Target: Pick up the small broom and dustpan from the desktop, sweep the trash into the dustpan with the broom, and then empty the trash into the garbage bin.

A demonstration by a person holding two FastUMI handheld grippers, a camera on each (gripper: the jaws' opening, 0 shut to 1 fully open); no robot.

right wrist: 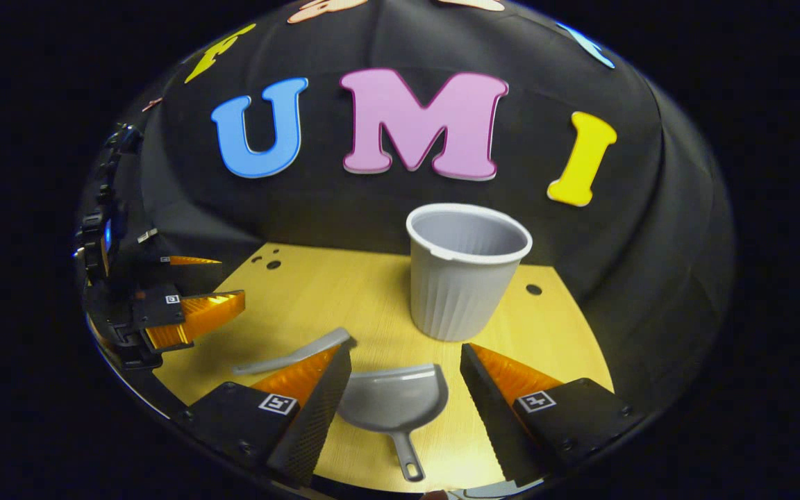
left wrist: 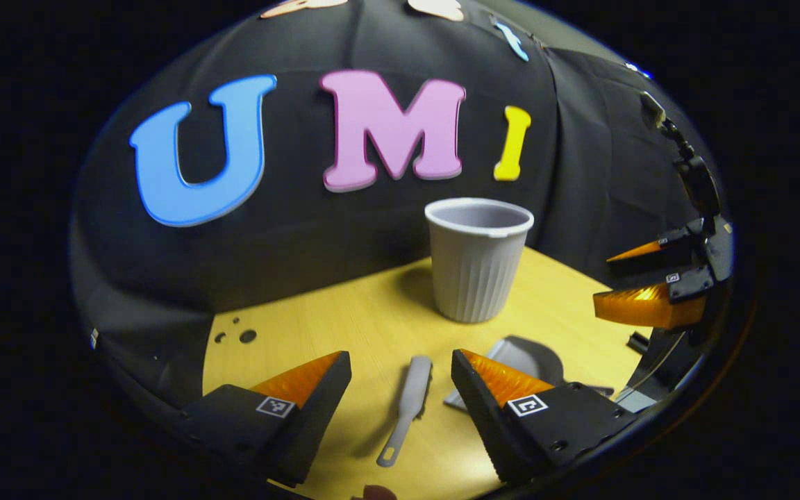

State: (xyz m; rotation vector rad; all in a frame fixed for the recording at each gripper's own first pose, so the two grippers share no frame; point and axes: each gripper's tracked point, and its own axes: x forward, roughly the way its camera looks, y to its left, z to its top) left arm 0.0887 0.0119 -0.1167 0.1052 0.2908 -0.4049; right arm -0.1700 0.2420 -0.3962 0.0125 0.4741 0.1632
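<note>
Now: broom (left wrist: 407,403) betw. open left claw (left wrist: 400,368) fingers; dustpan (right wrist: 394,403) betw. open right claw (right wrist: 405,364) fingers, untouched.

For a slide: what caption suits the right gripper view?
Open right gripper above dustpan, bin behind, broom alongside.

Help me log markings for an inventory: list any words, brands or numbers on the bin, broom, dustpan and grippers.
Garbage bin: plain ribbed wall, no text.
Broom: no text.
Dustpan: no text.
Left gripper: square coded tag, a pattern, no words.
Right gripper: a similar square tag, no words.
</note>
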